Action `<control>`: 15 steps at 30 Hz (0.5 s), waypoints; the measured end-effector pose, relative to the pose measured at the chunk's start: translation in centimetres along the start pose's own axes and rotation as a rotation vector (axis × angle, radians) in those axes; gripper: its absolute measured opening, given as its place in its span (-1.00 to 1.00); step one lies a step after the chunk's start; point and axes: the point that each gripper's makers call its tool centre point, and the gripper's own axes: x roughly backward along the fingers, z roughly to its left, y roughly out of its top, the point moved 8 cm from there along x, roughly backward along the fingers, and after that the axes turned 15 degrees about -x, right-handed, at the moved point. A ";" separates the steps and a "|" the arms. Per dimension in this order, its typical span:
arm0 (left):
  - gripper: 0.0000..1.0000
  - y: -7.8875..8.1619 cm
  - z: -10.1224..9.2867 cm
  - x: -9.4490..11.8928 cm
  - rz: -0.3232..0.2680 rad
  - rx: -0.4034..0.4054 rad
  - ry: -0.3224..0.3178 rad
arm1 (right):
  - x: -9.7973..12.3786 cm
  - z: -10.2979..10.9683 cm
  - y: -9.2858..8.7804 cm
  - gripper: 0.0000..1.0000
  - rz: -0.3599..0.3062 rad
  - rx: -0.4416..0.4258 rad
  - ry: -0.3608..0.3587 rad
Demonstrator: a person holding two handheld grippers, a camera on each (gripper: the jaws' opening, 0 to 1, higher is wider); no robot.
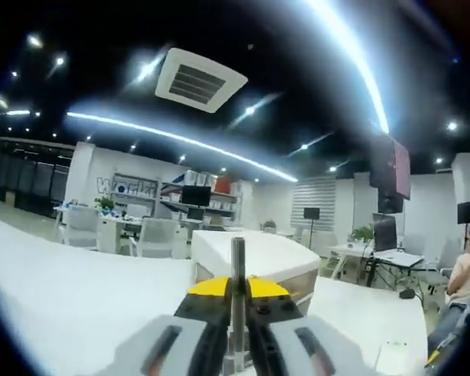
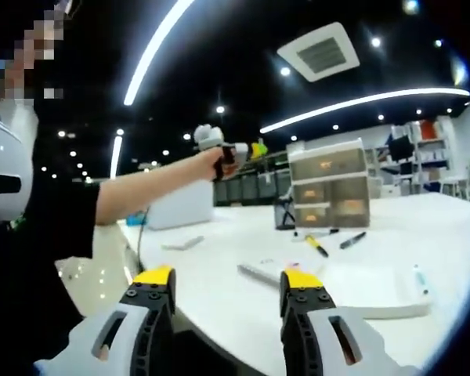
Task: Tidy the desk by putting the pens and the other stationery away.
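While the left gripper is raised above the white desk with its yellow-tipped jaws pinched on an upright grey pen, the right gripper hangs low at the desk's edge, jaws wide apart and empty; a drawer unit stands on the desk, with two markers lying just before it; a capped pen rests on a white sheet.

White desk carries a drawer unit at the far side. In front of the unit: yellow marker, black pen. Nearer than those: flat white pad, flat box
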 end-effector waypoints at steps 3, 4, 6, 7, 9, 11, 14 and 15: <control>-0.85 -0.2 0.7 -1.1 0.009 -0.015 0.014 | 0.1 0.0 0.0 0.01 -0.001 -0.002 0.002; -0.85 -0.2 0.8 -1.4 0.012 -0.029 0.017 | 0.1 0.1 -0.1 0.01 0.001 -0.002 0.001; -0.85 -0.2 1.1 -1.9 0.022 -0.080 0.035 | 0.2 0.1 -0.2 0.01 0.006 -0.001 0.001; -0.85 -0.2 1.1 -2.1 0.021 -0.070 0.030 | 0.3 0.1 -0.2 0.01 0.006 0.001 -0.001; -0.85 -0.2 1.6 -2.7 0.016 -0.059 0.036 | 0.4 0.2 -0.1 0.01 0.003 0.004 -0.003; -0.85 -0.2 1.9 -3.2 0.015 -0.063 0.050 | 0.5 0.3 0.0 0.01 0.000 0.005 -0.003; -0.85 -1.0 2.0 -4.0 0.050 -0.104 0.058 | 0.5 0.5 0.1 0.01 0.001 0.014 -0.003; -0.85 -1.1 2.0 -4.1 0.050 -0.103 0.059 | 0.5 0.5 0.1 0.01 0.000 0.015 -0.002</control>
